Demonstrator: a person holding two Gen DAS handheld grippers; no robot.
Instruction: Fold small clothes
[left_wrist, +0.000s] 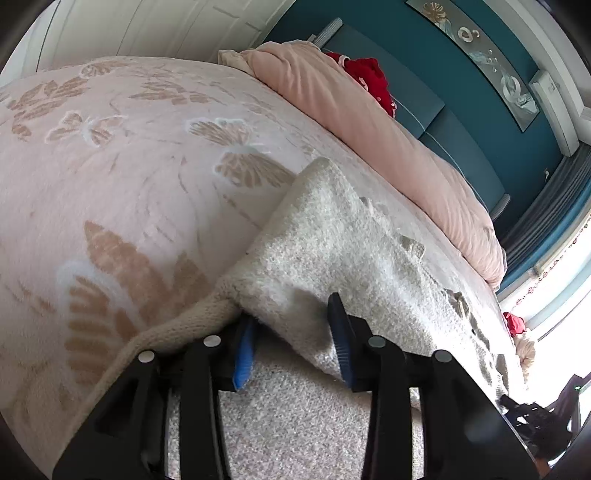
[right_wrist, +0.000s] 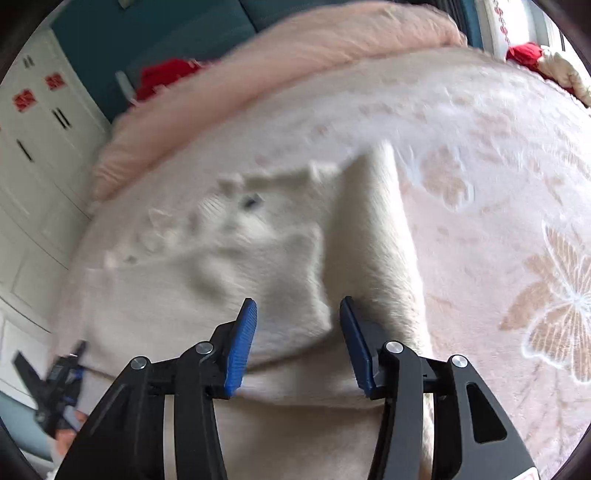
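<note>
Left gripper (left_wrist: 295, 341): fingers stood apart, straddling a raised fold of the cream sweater (left_wrist: 332, 236); blue pads sat on either side of the fold but no pinch was evident, so read as open.
Right gripper (right_wrist: 298, 341): fingers apart over the near hem of the sweater (right_wrist: 258, 280); nothing held between them.
Garment location: fuzzy cream knit lay on the bed (left_wrist: 110, 166), on the pink butterfly-patterned blanket (right_wrist: 498, 221), one side already turned over onto the body.
Sleeve (right_wrist: 373, 229): ran away from the camera along the right edge of the garment, partly raised.
Background: rolled pink duvet (left_wrist: 369, 118) along the far side, red cloth (left_wrist: 369, 79) behind it.
Image quality: right view motion-blurred; fine contact could not be judged.
Step (judgement): partway through side fold; fold not yet pressed flat.
Risk 1: thick knit could spring back open if released without smoothing.
Risk 2: a closing pinch might catch the plush blanket beneath, dragging it up with the garment.
Risk 3: uneven pull between grippers could skew the fold line.
</note>
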